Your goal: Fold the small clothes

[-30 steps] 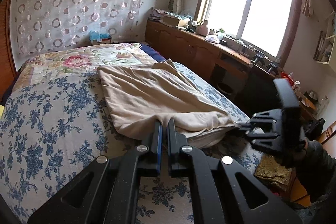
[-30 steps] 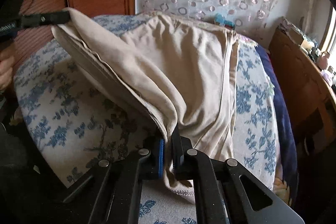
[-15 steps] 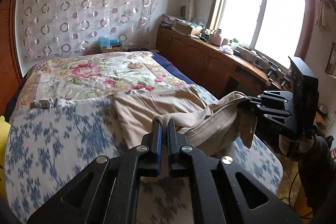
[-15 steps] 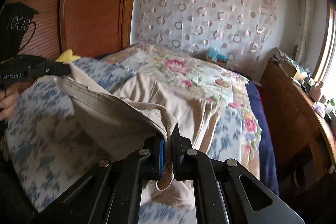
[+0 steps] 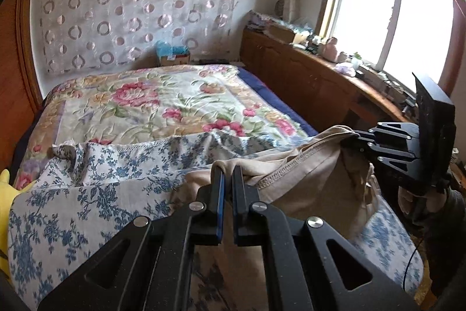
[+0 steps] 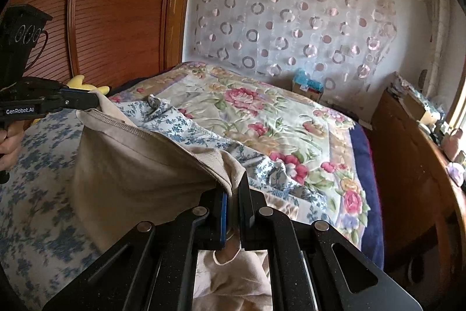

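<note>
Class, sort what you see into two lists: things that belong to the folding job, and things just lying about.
Job:
beige garment
left gripper, shut on it
right gripper, shut on it
bed

Lying about:
yellow toy
blue box
pink figurine
curtain

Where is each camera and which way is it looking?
Left wrist: sits on the left gripper, faces up the bed toward the window; shows the right gripper and a hand.
Right wrist: sits on the right gripper, faces the wooden headboard; shows the left gripper.
Both share: the beige cloth clamped by both grippers, the bed, the circle-patterned curtain.
</note>
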`<state>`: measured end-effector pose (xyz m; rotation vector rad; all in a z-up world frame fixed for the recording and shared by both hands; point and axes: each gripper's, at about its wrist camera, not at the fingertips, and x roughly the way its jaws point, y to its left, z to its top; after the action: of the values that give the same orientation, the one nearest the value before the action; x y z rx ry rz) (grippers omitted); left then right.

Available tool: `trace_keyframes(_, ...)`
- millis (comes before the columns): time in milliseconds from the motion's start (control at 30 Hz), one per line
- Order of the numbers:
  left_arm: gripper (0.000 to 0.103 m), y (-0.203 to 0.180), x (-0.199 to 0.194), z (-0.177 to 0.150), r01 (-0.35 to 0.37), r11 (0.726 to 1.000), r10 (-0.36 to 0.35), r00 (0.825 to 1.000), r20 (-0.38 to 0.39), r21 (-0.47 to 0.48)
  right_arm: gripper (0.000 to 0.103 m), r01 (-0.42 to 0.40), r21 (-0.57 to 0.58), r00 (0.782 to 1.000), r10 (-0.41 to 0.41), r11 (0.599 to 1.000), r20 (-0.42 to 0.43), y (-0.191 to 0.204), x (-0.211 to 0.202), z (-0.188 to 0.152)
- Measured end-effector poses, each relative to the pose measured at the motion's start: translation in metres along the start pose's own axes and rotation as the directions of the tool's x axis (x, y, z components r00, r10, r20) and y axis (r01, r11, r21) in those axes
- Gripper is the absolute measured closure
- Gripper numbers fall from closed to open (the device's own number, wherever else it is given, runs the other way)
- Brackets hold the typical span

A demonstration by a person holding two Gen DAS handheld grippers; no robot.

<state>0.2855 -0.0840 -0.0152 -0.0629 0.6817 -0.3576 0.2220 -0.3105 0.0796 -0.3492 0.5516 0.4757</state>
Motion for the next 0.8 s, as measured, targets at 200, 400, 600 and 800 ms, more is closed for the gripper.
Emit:
trace_keyframes(200,0.098,0.006,0.029,-0.008,-0.018,1.000,0.019,0.998,-0.054,0.012,0.097,-0.005,0.012,0.998,0.006,1.000,-0.070,-0.011,0.051,0.004)
trace_keyframes(400,0.098,0.007,0.037,-0.006,-0.024,0.999,0.026,0.997,-0.075,0.027,0.097,-0.026,0.054,0.995,0.031,0.998,-0.092,-0.019,0.074,0.016)
trace_keyframes(600,0.067,0.004,0.034,-0.004,-0.025,0.998,0.028,0.997,-0.067,0.049,0.071,0.004,0.107,0.996,0.005,0.994,-0.088,-0.024,0.069,0.026)
trace_keyframes(800,0.038,0.007,0.024,-0.006,-0.007,0.999,0.010,0.998,-0.062,0.042,0.062,0.056,0.130,0.998,-0.051,0.990,-0.047,-0.028,0.045,0.032)
